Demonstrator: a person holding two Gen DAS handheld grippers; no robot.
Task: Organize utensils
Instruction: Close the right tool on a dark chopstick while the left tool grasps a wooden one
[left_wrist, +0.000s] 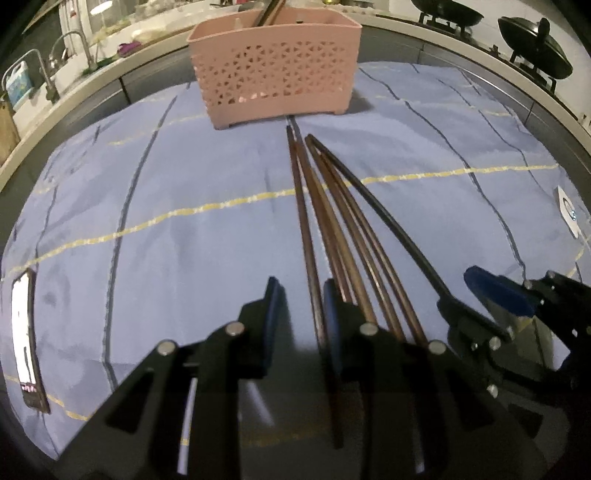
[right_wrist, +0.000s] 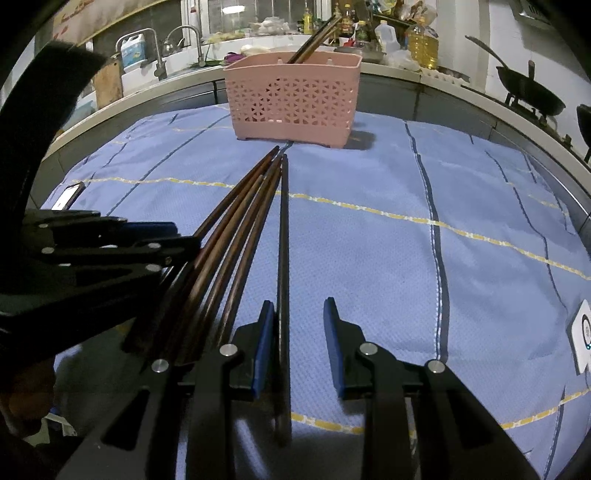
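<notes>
Left wrist view: blue cloth w/ yellow & dark stripes covers the table; kitchen counter, sink taps, woks behind. Pink basket at far edge, chopsticks inside. Phone on cloth at left. Left gripper low, jaws apart, straddling one chopstick of abt 6 lying fanned.

Right wrist view: same cloth, basket ahead. Right gripper low over the cloth, jaws apart, the rightmost chopstick along its left pad, not clamped. Left gripper at left beside the bundle.
</notes>
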